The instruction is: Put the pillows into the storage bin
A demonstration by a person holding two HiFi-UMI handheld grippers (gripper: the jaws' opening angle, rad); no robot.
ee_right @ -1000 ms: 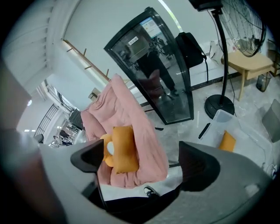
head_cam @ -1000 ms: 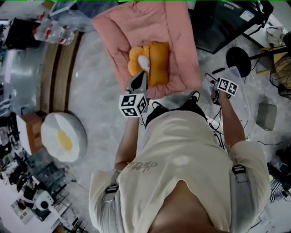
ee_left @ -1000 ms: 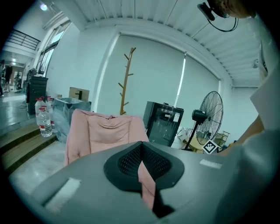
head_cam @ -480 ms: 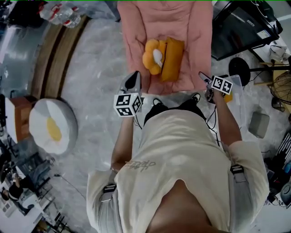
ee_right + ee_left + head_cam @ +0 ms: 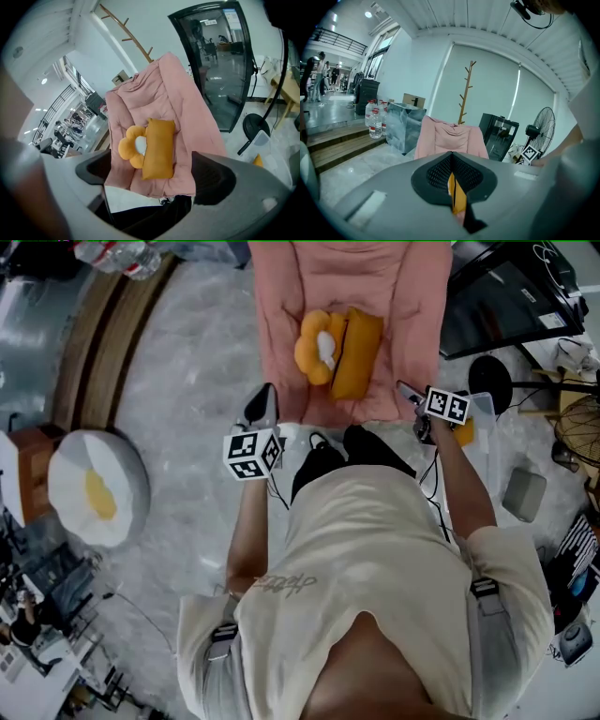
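Note:
On a pink padded lounge seat (image 5: 281,324) (image 5: 140,101) lie an orange oblong pillow (image 5: 357,354) (image 5: 158,149) and an orange flower pillow with a white centre (image 5: 315,347) (image 5: 132,146), touching side by side. A white fried-egg pillow (image 5: 94,486) rests on the floor far to the left. My left gripper (image 5: 262,407) (image 5: 452,174) hovers just off the seat's front edge, shut and empty. At the seat's front right corner my right gripper (image 5: 409,393) (image 5: 150,177) is open, with both orange pillows framed between its jaws but apart from them.
Wooden steps (image 5: 105,343) and water bottles (image 5: 122,253) are at the left, a black glass-door cabinet (image 5: 502,306) at the right. A translucent container (image 5: 480,420), a round black stand base (image 5: 487,381), a fan (image 5: 577,432) and cables sit on the floor to the right.
The left gripper, close beside the flower pillow a second ago, now sits back off the seat's front edge. The right gripper has come nearer the seat's corner. The view has shifted toward the seat.

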